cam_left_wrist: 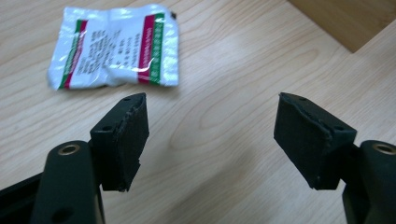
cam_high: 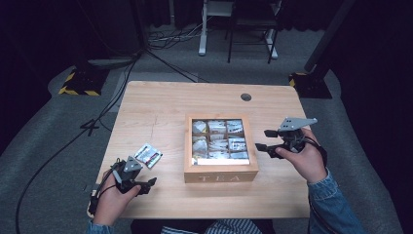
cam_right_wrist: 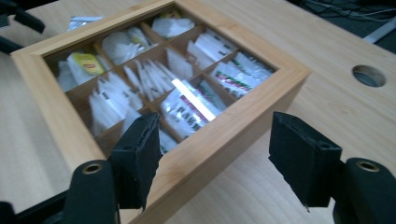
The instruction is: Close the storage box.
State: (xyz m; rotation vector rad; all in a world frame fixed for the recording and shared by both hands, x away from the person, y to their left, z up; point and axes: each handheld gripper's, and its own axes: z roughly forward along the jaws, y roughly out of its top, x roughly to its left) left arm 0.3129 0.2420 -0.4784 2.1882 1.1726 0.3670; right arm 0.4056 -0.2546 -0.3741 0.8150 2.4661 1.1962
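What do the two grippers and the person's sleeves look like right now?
Both are black two-jaw tools. The left gripper carries a grey three-cornered plate and trails a black cable; its pads are worn black foam, ragged at the edges, on arms with brass-ringed holes. The right gripper has the same grey plate and black foam pads. The sleeve on the right arm is blue denim.

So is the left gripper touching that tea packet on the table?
Apart. In the left gripper view, bare table shows between the open left gripper and the tea packet.
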